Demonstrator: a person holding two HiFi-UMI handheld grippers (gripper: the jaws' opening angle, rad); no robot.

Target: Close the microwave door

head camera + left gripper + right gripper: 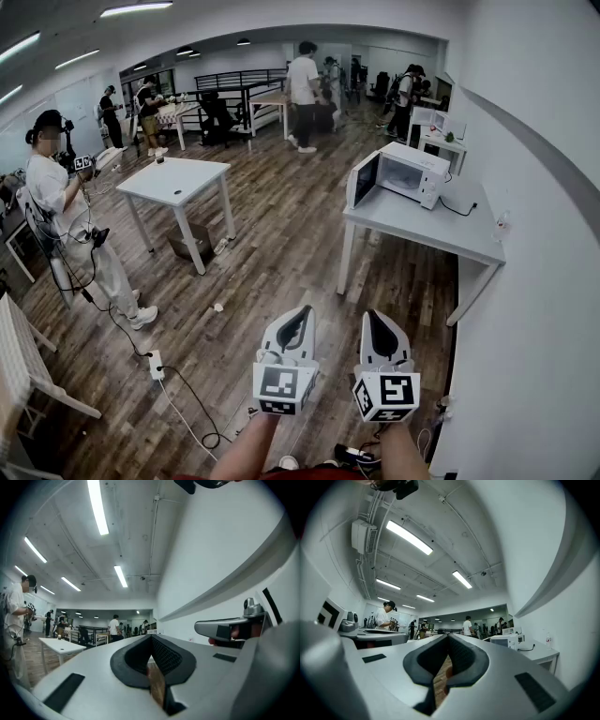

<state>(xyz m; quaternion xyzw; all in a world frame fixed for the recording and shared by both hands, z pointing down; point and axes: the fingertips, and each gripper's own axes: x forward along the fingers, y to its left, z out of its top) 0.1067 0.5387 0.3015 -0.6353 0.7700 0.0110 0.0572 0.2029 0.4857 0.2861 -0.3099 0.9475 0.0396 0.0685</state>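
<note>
Room: a wooden floor point(281, 244) is seen throughout, and a white wall point(548, 281) runs along the right of both claws. Ceiling strip lights point(97, 503) are lit.

A grey table point(422, 223) is set against that wall, ahead and to the right of the right claw point(373, 317), well apart from it. A white table point(173, 180) is placed ahead and to the left of the left claw point(304, 312).

The microwave point(412, 172) is stood on the grey table, with its door point(364, 178) swung open.

Both claws are held side by side, each with its jaws closed together and empty.
</note>
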